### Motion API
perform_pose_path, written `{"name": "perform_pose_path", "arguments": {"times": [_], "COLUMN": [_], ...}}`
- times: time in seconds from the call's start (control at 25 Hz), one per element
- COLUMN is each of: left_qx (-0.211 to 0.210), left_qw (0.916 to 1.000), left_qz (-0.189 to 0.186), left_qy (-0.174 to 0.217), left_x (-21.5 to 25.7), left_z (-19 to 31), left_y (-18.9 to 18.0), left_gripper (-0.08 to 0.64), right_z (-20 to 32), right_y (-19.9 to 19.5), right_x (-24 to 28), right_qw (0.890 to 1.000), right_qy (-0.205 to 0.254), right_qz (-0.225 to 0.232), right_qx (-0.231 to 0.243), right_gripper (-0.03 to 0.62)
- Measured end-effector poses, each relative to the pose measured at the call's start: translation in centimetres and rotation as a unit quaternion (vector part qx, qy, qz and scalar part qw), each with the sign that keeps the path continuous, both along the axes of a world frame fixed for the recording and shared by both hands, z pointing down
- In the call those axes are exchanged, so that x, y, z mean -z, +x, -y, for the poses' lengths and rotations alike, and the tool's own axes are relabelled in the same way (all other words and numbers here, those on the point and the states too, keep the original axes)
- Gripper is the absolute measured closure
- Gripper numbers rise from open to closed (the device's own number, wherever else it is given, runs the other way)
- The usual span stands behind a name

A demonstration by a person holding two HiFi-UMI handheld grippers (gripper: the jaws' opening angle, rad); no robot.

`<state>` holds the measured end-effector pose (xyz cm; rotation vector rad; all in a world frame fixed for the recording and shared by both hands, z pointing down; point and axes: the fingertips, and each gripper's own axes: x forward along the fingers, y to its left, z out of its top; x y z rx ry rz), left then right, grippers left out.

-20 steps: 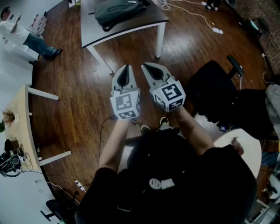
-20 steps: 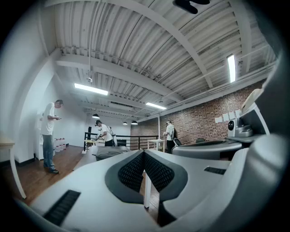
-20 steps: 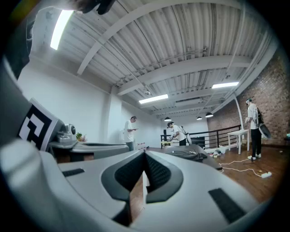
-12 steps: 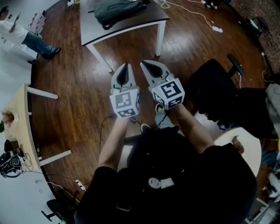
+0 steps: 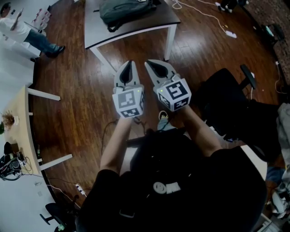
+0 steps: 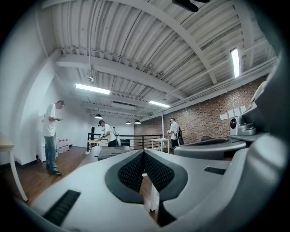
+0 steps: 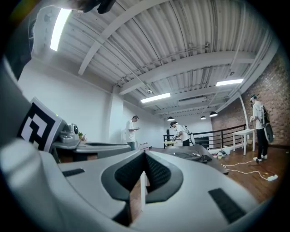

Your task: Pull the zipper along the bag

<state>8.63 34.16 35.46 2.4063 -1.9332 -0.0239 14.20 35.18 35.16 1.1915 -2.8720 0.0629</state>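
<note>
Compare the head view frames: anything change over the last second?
Only the viewpoint: the person edged toward the table, so the black office chair slid down-right in the head view. Nothing gripped or released. The left gripper and right gripper stay side by side, level, fingers shut, empty; backpack untouched on the table.

A dark grey-green bag (image 5: pixel 124 10) lies slumped on the table (image 5: pixel 149 25) — its zipper too small to make out.

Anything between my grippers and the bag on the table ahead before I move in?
Nothing visible does. Only bare wood floor lies between the left gripper, the right gripper and the table, and the bag lies in the open on its top. The black chair stands off to the right.
</note>
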Motion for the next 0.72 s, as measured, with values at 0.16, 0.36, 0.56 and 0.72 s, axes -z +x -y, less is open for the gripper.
{"name": "perform_pose_path", "arguments": {"times": [0.16,0.36,0.56,0.72], "left_qx": [0.012,0.024,0.037,0.045], "left_qw": [0.9999,0.9997,0.9992,0.9988], "left_qz": [0.003,0.009,0.015,0.019], "left_qy": [-0.001,-0.002,-0.002,-0.004], "left_x": [-0.1,-0.3,-0.3,-0.4], "left_z": [3.3,7.0,9.2,9.9], "left_y": [0.5,1.5,2.3,2.5], "left_gripper": [0.555,0.555,0.555,0.555], "right_z": [3.4,7.3,9.7,10.7], "right_y": [0.7,1.7,2.6,2.6], "right_x": [-0.1,-0.3,-0.5,-0.8], "right_qw": [1.000,1.000,0.999,0.999], "right_qy": [-0.001,-0.002,-0.003,-0.006], "right_qz": [0.003,0.012,0.022,0.025], "right_qx": [0.010,0.019,0.030,0.036], "right_gripper": [0.581,0.581,0.581,0.581]}}
